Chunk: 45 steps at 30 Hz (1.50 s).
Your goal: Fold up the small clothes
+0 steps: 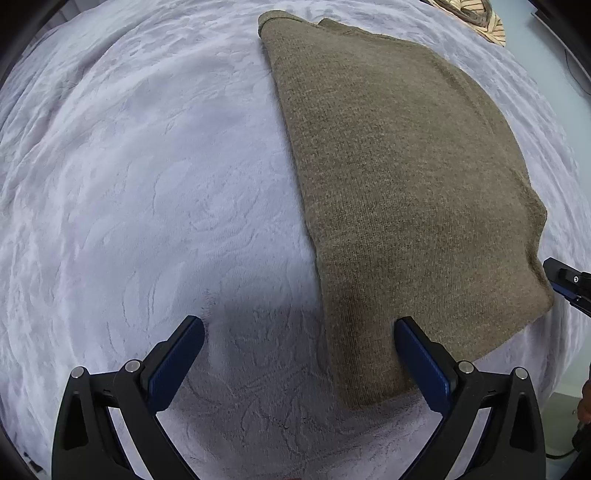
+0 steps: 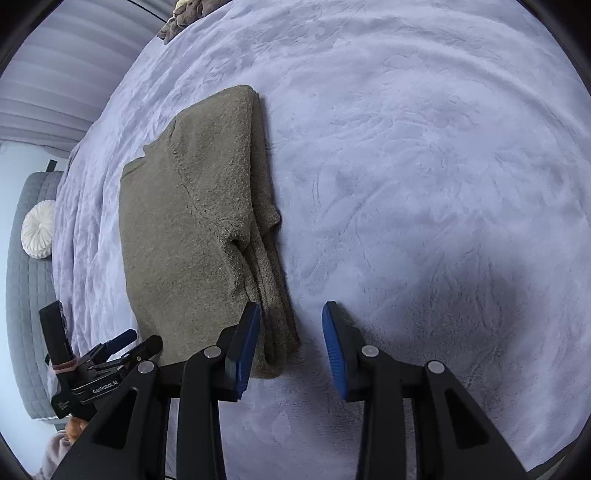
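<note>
Now the folded olive-brown sweater (image 1: 399, 192) lies flat on the pale lilac bed cover (image 1: 147, 184), filling the right half of the left wrist frame and the left centre of the right wrist frame. Spread wide, the left claw (image 1: 299, 332) holds nothing; one pad sits over the sweater's near edge, the other over bare cover. At lower centre of its own view, the right claw (image 2: 291, 314) stands partly open, straddling the sweater's folded edge without pressing it. A striped garment (image 1: 476, 18) lies at upper right.
</note>
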Each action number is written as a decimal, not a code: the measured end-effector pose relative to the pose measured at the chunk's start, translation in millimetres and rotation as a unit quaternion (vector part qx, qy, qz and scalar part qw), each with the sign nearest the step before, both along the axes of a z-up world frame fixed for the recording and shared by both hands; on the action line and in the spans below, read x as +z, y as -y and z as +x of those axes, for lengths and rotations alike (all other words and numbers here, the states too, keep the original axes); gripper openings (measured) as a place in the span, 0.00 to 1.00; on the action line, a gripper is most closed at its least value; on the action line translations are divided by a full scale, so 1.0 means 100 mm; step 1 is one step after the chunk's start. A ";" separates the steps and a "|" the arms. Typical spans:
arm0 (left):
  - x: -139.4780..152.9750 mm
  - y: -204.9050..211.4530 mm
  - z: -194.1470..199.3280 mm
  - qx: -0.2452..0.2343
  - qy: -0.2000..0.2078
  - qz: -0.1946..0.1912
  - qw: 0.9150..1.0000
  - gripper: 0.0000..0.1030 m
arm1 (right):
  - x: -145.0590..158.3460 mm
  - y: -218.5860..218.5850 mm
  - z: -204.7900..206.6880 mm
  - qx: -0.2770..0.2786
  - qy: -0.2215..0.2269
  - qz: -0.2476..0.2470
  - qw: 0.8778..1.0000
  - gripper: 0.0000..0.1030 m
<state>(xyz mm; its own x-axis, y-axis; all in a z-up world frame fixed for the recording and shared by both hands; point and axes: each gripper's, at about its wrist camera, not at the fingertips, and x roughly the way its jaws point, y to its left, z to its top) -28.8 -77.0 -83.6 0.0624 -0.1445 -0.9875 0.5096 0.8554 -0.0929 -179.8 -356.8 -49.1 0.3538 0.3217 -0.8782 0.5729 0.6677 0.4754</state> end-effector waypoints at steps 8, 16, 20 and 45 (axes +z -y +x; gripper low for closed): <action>0.04 0.03 0.03 0.010 -0.008 -0.002 1.000 1.00 | 0.03 -0.01 0.04 0.011 0.003 -0.010 1.000 0.47; 0.02 -0.08 0.13 0.010 -0.017 -0.002 1.000 1.00 | 0.13 0.08 0.11 0.006 0.023 -0.022 0.999 0.47; 0.12 -0.14 0.21 0.015 0.000 -0.004 1.000 1.00 | 0.15 0.15 0.23 0.008 0.027 -0.024 0.999 0.47; 0.19 -0.09 0.83 0.088 0.042 0.019 0.995 1.00 | -0.17 0.38 0.89 0.024 0.030 0.018 0.999 0.10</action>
